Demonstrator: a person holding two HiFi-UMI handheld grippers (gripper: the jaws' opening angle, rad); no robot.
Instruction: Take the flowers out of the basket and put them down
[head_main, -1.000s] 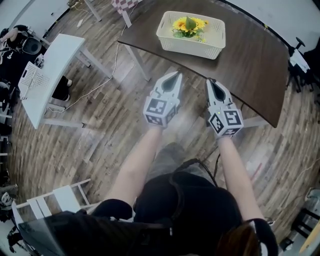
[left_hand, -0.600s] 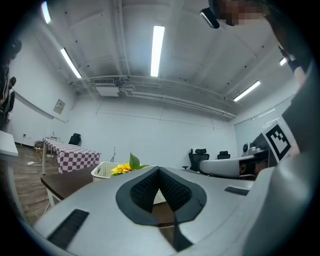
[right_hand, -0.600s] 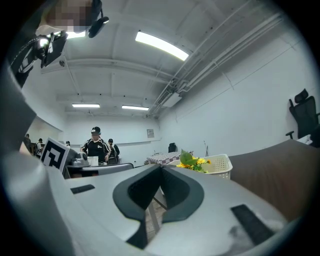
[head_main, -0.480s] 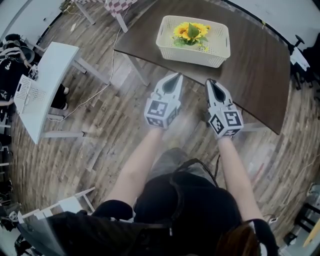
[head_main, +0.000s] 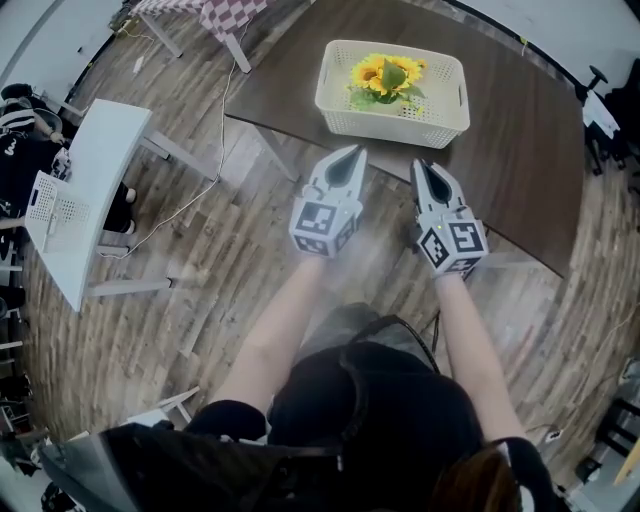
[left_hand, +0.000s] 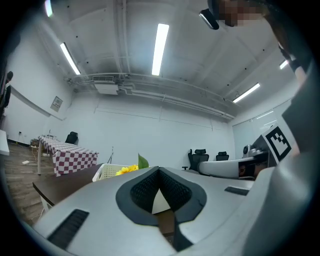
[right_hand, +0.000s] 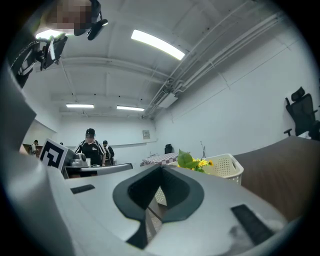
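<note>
- Grippers: left gripper (head_main: 351, 151) and right gripper (head_main: 421, 163) both have their jaws pressed together with nothing between them. They are held level, side by side, pointing at the table.
- Bunch of yellow sunflowers with green leaves (head_main: 385, 76) lies inside the white perforated plastic basket (head_main: 392, 122), about mid-basket.
- Basket sits on the dark brown wooden table (head_main: 520, 150), set in from the near edge.
- Both gripper tips are around the table's near edge, apart from the basket and touching nothing.
- Stage judged as approach; flowers not yet touched.
- Risk: jaws are closed. If they go in without opening, the tips would only shove the bunch or knock the basket wall.
- Risk: basket wall stands between grippers and bunch. A level reach would likely hit the wall, so entry from above looks needed.
- Risk: basket looks light. Stems or leaves catching in the holes could drag or lift it along with the flowers; steadying the rim with the free gripper would help.
- Risk: a pinch on petals or a leaf rather than the stems could tear them or drop part of the bunch. Cannot tell whether the stems are tied together.
- White desk (head_main: 95, 180) at left is well apart from the path and unlikely to matter.
</note>
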